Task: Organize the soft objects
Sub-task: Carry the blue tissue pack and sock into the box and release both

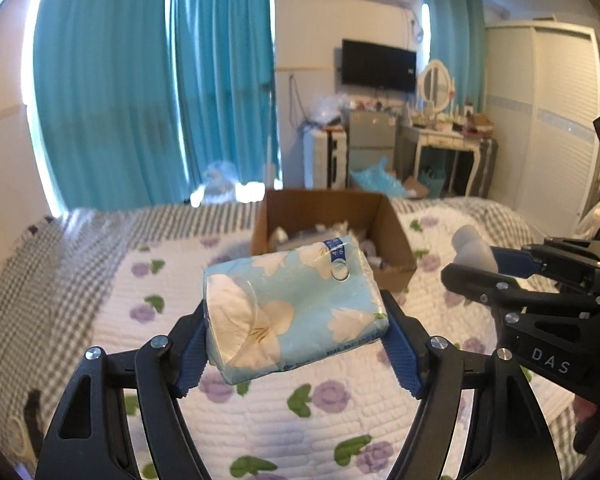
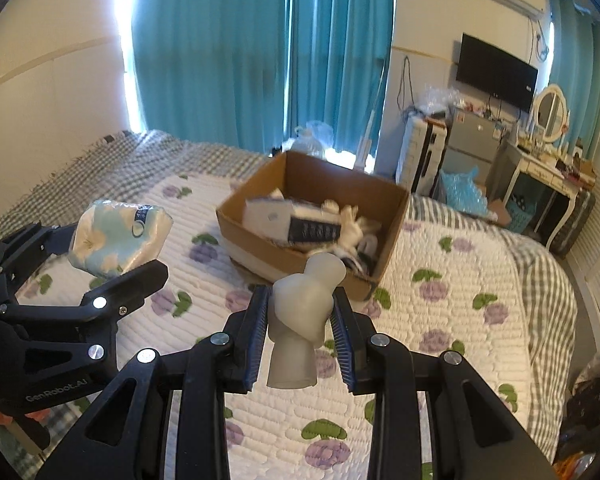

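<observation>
My left gripper is shut on a light-blue flowered tissue pack, held above the bed short of the open cardboard box. The pack also shows in the right wrist view, with the left gripper at the left. My right gripper is shut on a grey knotted soft piece, held above the quilt just before the box. The box holds several soft white and dark items. The right gripper shows at the right of the left wrist view.
The bed has a white quilt with purple flowers over a grey checked sheet. Turquoise curtains hang behind. A dresser with mirror, small fridge and wardrobe stand beyond the bed.
</observation>
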Action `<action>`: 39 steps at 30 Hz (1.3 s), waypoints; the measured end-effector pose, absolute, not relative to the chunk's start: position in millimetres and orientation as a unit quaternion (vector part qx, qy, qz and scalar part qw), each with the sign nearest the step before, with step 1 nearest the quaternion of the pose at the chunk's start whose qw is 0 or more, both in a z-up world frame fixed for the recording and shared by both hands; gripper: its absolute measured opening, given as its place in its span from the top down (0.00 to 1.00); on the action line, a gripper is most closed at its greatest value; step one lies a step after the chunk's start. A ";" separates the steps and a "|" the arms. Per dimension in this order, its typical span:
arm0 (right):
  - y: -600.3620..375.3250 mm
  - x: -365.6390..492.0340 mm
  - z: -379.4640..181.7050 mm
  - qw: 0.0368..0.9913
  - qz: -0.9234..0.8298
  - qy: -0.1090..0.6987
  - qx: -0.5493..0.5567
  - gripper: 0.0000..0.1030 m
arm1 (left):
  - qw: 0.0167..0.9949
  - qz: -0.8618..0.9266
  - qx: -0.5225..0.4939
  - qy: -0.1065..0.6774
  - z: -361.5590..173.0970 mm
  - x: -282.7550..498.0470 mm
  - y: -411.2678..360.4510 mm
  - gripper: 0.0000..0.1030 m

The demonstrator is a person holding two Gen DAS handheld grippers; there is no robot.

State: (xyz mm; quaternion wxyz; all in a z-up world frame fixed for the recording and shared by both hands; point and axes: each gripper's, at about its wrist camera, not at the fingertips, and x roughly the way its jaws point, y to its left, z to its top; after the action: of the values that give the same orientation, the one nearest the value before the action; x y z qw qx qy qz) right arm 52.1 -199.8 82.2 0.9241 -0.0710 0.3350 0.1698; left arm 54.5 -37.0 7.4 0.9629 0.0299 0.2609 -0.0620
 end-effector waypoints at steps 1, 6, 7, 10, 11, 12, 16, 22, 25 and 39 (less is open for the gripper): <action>-198.8 50.8 88.5 0.926 0.170 0.329 -0.072 0.71 | 0.964 -0.063 0.032 0.256 11.6 54.4 -37.0 0.28; -198.9 54.4 114.2 0.934 0.168 0.308 -0.071 0.71 | 0.970 -0.068 0.034 0.231 33.8 60.9 -37.6 0.28; -199.1 56.2 119.1 0.935 0.167 0.305 -0.071 0.71 | 0.971 -0.069 0.035 0.226 38.6 64.2 -38.2 0.28; -201.5 63.5 135.0 0.939 0.165 0.293 -0.069 0.71 | 0.974 -0.071 0.040 0.213 50.1 74.9 -39.9 0.28; -202.0 66.1 139.8 0.941 0.164 0.288 -0.069 0.71 | 0.975 -0.072 0.043 0.207 54.2 79.9 -40.9 0.28; -202.8 68.8 144.0 0.942 0.163 0.284 -0.069 0.71 | 0.976 -0.073 0.045 0.202 57.1 83.5 -42.5 0.28; -206.3 86.0 161.1 0.948 0.158 0.267 -0.066 0.71 | 0.977 -0.080 0.048 0.193 65.8 105.1 -46.4 0.28; -210.7 125.0 173.4 0.953 0.151 0.253 -0.065 0.71 | 0.976 -0.084 0.052 0.195 66.2 146.7 -55.9 0.28; -212.9 146.9 173.5 0.955 0.147 0.250 -0.062 0.70 | 0.974 -0.082 0.051 0.206 57.7 169.6 -60.1 0.28; -222.6 247.6 115.4 0.945 0.142 0.292 -0.049 0.70 | 0.955 -0.077 0.058 0.279 -15.9 264.4 -75.9 0.28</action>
State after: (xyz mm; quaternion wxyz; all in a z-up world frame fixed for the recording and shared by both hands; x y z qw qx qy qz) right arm 247.6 -222.6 115.4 0.9445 -0.0487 0.2921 0.1419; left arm 264.4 -75.9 -15.9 0.9553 0.0585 0.2794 -0.0765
